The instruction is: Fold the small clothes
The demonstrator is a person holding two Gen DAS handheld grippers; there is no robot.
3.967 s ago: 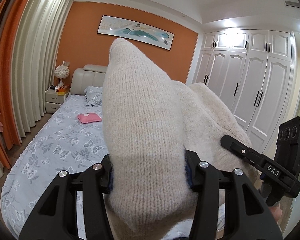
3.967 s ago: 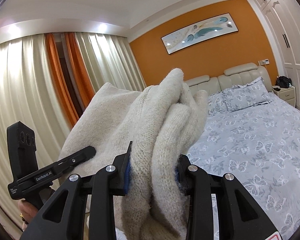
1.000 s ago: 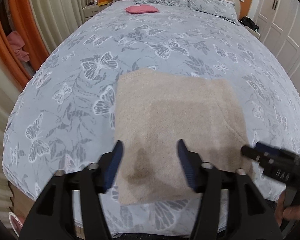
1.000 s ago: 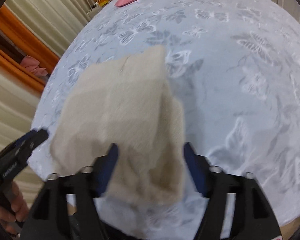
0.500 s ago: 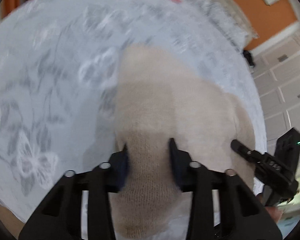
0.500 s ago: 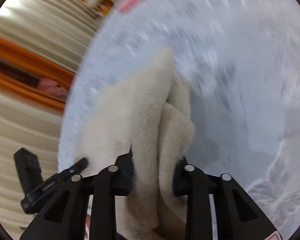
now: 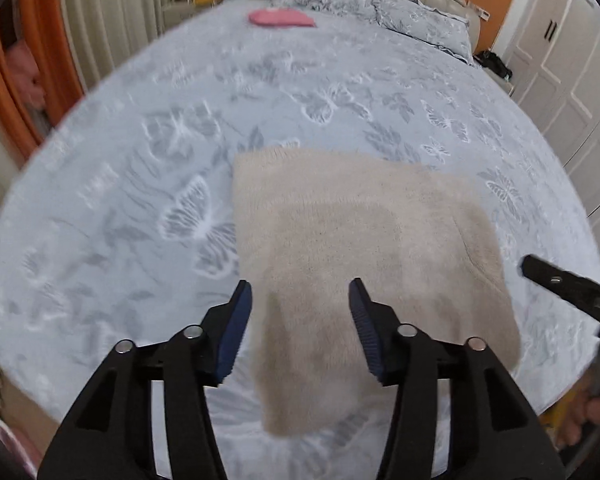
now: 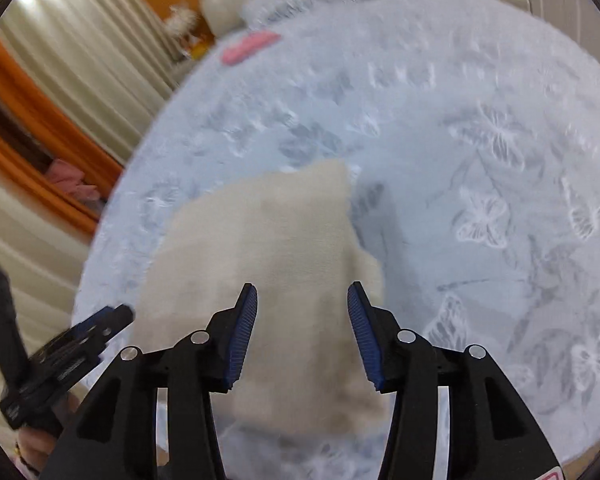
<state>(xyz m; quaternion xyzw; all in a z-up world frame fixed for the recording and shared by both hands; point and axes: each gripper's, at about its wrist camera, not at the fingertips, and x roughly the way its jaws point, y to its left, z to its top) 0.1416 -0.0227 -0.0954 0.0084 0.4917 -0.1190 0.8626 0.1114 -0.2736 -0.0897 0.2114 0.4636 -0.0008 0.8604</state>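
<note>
1. Sweater (image 7: pixel 364 240), cream knit, lies folded flat on the bed (image 7: pixel 140 160), just ahead of and below both claws.
2. My left gripper (image 7: pixel 300 320) is opening, nothing pinched; the knit sits beneath the gap.
3. My right gripper (image 8: pixel 302 320) is likewise opening, empty, over the sweater's near edge (image 8: pixel 300 408).
4. I judge it soft, light, limp and fuzzy: it will sag.
5. I'd pinch all layers at the near corners, not the middle.
</note>
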